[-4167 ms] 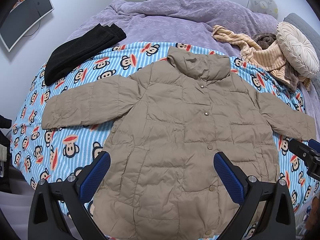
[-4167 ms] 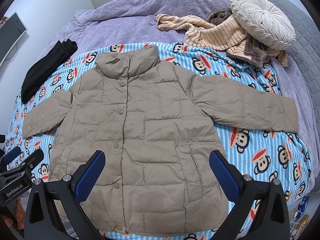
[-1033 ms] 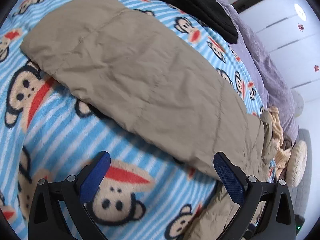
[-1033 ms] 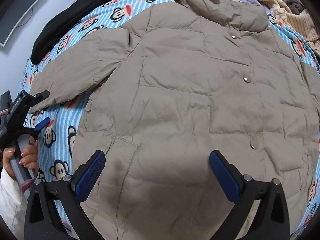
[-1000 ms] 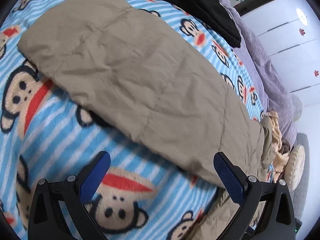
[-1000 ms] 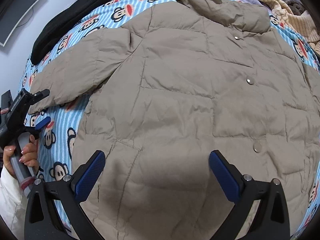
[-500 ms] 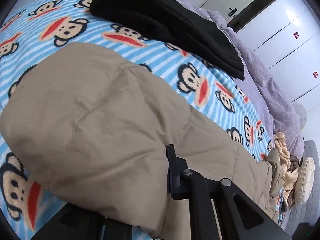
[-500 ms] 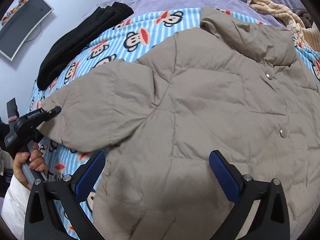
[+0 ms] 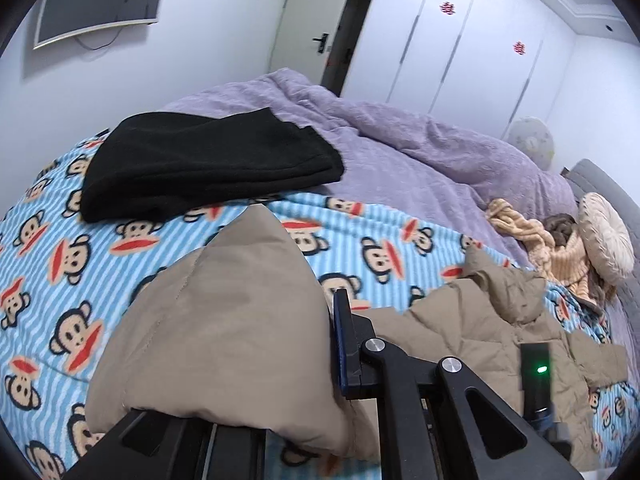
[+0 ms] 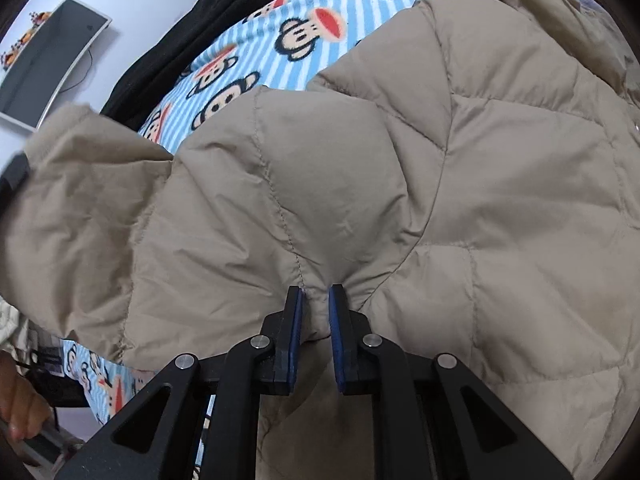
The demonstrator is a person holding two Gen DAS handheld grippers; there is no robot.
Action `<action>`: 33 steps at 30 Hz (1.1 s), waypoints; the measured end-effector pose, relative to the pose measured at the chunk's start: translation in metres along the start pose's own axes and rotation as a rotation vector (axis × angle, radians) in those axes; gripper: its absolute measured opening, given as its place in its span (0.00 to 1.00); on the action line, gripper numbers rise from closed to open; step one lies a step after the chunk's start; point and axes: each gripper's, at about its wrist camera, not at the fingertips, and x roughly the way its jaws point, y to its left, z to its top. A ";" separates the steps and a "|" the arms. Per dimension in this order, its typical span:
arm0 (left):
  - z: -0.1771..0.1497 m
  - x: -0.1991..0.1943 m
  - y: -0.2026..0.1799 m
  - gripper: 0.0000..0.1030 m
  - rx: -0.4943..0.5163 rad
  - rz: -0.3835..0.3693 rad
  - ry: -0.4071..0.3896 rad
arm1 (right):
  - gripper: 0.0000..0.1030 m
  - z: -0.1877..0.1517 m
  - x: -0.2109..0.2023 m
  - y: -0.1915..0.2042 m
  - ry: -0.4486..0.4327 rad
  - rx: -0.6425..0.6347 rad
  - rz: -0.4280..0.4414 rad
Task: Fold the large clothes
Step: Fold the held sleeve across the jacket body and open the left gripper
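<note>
A quilted beige puffer jacket (image 10: 460, 184) lies on a blue-striped fleece blanket printed with cartoon monkey faces (image 9: 52, 280), spread over a bed.

From the right wrist camera, the right tongs (image 10: 315, 308) are closed on a pinch of jacket fabric near where the sleeve meets the body; creases fan out from the blue pads (image 10: 295, 332). The beige sleeve (image 10: 92, 216) rises toward 9 o'clock, its cuff lifted clear of the blanket.

From the left wrist camera, the left tongs (image 9: 334, 360) grip the sleeve cuff (image 9: 224, 320), which bulges over the frame; only one blue pad (image 9: 340, 344) shows. The jacket's collar (image 9: 504, 292) sits at 3 o'clock.

A folded black garment (image 9: 208, 168) lies at 11 o'clock on the blanket's far edge, well apart from the jacket. Bare blanket stretches between them. A rumpled lilac duvet (image 9: 400, 152) fills 12 to 2 o'clock, with a round cream cushion (image 9: 606, 236) beside it.
</note>
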 end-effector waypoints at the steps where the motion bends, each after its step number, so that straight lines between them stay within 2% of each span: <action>1: 0.002 0.000 -0.016 0.13 0.022 -0.027 -0.001 | 0.14 0.000 -0.001 -0.002 0.006 -0.002 0.016; 5: 0.006 0.008 -0.087 0.13 0.088 -0.130 0.008 | 0.15 -0.008 -0.021 -0.024 0.042 0.046 0.109; 7: 0.006 0.014 -0.127 0.13 0.107 -0.194 0.015 | 0.15 -0.018 -0.047 -0.049 0.017 0.071 0.122; 8: 0.003 0.016 -0.146 0.13 0.121 -0.220 0.015 | 0.15 -0.022 -0.058 -0.060 -0.001 0.078 0.110; 10: -0.004 0.023 -0.189 0.13 0.161 -0.278 0.028 | 0.15 -0.035 -0.091 -0.096 -0.046 0.092 0.034; 13: -0.031 0.050 -0.255 0.13 0.234 -0.324 0.099 | 0.15 -0.054 -0.132 -0.153 -0.089 0.136 -0.079; 16: -0.072 0.081 -0.302 0.13 0.298 -0.317 0.203 | 0.15 -0.071 -0.159 -0.207 -0.107 0.202 -0.149; 19: -0.112 0.108 -0.324 0.13 0.350 -0.261 0.290 | 0.15 -0.083 -0.168 -0.244 -0.107 0.258 -0.178; 21: -0.135 0.124 -0.326 0.13 0.388 -0.218 0.342 | 0.15 -0.088 -0.169 -0.258 -0.109 0.277 -0.169; 23: -0.149 0.128 -0.326 0.13 0.425 -0.176 0.357 | 0.15 -0.089 -0.168 -0.263 -0.118 0.281 -0.154; 26: -0.151 0.122 -0.326 0.14 0.472 -0.152 0.362 | 0.15 -0.087 -0.164 -0.260 -0.130 0.277 -0.148; 27: -0.150 0.118 -0.324 0.21 0.482 -0.145 0.366 | 0.15 -0.091 -0.169 -0.262 -0.135 0.275 -0.148; 29: -0.142 0.107 -0.320 0.49 0.489 -0.136 0.349 | 0.15 -0.083 -0.171 -0.261 -0.146 0.271 -0.148; 30: -0.138 0.098 -0.316 0.73 0.487 -0.127 0.328 | 0.15 -0.080 -0.172 -0.258 -0.152 0.263 -0.149; 31: -0.133 0.089 -0.312 0.79 0.484 -0.121 0.298 | 0.15 -0.081 -0.176 -0.256 -0.156 0.250 -0.149; 32: -0.129 0.080 -0.307 0.79 0.482 -0.121 0.281 | 0.15 -0.076 -0.177 -0.248 -0.159 0.223 -0.152; 33: -0.125 0.072 -0.301 0.79 0.481 -0.120 0.282 | 0.20 -0.082 -0.184 -0.247 -0.163 0.197 -0.156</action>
